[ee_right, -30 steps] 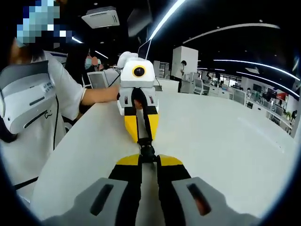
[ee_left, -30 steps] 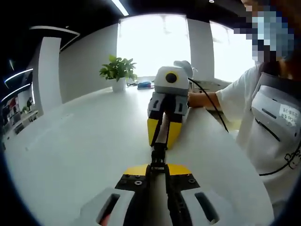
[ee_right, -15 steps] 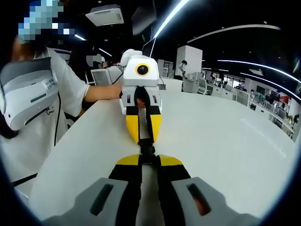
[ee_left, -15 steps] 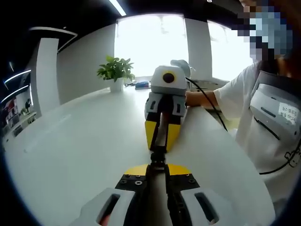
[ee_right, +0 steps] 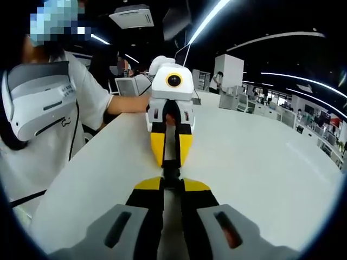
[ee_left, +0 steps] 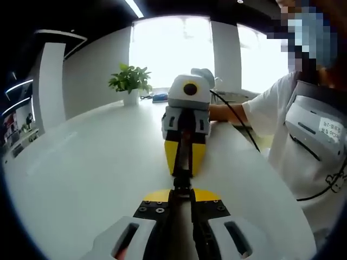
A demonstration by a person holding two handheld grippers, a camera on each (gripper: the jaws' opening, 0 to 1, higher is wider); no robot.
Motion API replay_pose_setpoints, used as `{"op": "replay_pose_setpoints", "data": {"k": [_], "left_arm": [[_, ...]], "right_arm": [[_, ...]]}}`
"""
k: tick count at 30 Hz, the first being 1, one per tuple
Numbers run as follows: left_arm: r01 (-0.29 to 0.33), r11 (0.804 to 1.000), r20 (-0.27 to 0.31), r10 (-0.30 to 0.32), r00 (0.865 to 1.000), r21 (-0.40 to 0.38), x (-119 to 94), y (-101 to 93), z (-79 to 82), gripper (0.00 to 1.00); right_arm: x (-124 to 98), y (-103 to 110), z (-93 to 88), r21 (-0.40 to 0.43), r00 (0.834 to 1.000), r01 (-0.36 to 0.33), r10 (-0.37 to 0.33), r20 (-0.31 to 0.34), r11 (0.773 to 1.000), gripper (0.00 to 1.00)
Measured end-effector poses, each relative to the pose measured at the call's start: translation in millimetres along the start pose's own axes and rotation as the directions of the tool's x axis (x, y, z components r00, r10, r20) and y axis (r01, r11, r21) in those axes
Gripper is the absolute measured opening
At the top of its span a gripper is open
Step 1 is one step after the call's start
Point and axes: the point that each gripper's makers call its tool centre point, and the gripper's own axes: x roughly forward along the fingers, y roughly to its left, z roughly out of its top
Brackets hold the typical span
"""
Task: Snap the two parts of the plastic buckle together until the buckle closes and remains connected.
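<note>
Above the middle of the white table (ee_left: 81,179), the two grippers face each other tip to tip with the black plastic buckle (ee_left: 182,181) held between them. In the left gripper view, the left gripper (ee_left: 181,196) has its yellow-tipped jaws drawn in tight on the near end of the buckle, and the right gripper (ee_left: 184,158) comes in from the far side, its jaws clamped on the other end. The right gripper view shows the same from the opposite side: the buckle (ee_right: 171,173) spans the short gap between the near jaw tips and the left gripper (ee_right: 170,149).

The two halves appear lined up and pressed together into one dark piece, but the seam is too small and too shaded to tell whether the latch has clicked home. Judging from this, alignment and insertion look done; what remains is confirming the lock, perhaps with a final push, then showing it stays joined.

A potted plant (ee_left: 128,82) stands at the table's far edge, and a person in a white shirt (ee_right: 49,114) stands along one side.
</note>
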Motion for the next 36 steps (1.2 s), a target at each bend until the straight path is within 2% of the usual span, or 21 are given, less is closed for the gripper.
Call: {"op": "replay_pose_setpoints", "data": {"k": [11, 16, 20, 21, 22, 23, 25, 36], "left_arm": [[0.06, 0.998, 0.003, -0.06, 0.998, 0.0, 3, -9.9, 1.0, 0.09], [0.087, 0.996, 0.004, -0.087, 0.996, -0.001, 5, -15.3, 1.5, 0.09], [0.084, 0.996, 0.015, -0.083, 0.996, -0.027, 6, -15.3, 2.1, 0.09], [0.077, 0.995, 0.034, -0.075, 0.997, -0.066, 8, -15.9, 4.9, 0.09], [0.078, 0.995, 0.026, -0.076, 0.997, -0.065, 10, -16.1, 4.3, 0.09], [0.062, 0.997, 0.011, -0.061, 0.998, -0.039, 10, -14.9, 2.3, 0.09], [0.052, 0.998, 0.007, -0.052, 0.999, -0.046, 10, -15.4, 1.7, 0.09], [0.033, 0.998, 0.019, -0.032, 0.999, -0.045, 8, -10.3, 0.8, 0.1]], "right_arm": [[-2, 11, 0.8, -0.029, 0.996, -0.083, 0.083, 0.007, 0.996, 0.09], [-2, 14, 1.0, -0.005, 0.992, -0.122, 0.123, 0.013, 0.992, 0.08], [-1, 14, 0.8, 0.017, 0.992, -0.122, 0.121, 0.016, 0.992, 0.08], [3, 15, 2.4, 0.017, 0.993, -0.116, 0.115, 0.02, 0.993, 0.08], [3, 15, 5.2, -0.005, 0.993, -0.114, 0.114, 0.023, 0.994, 0.08], [1, 16, 3.9, 0.0, 0.994, -0.109, 0.109, 0.011, 0.994, 0.08], [1, 16, 3.0, 0.006, 0.995, -0.1, 0.1, 0.009, 0.995, 0.08], [-1, 14, 1.3, 0.021, 0.997, -0.082, 0.081, 0.016, 0.996, 0.09]]}}
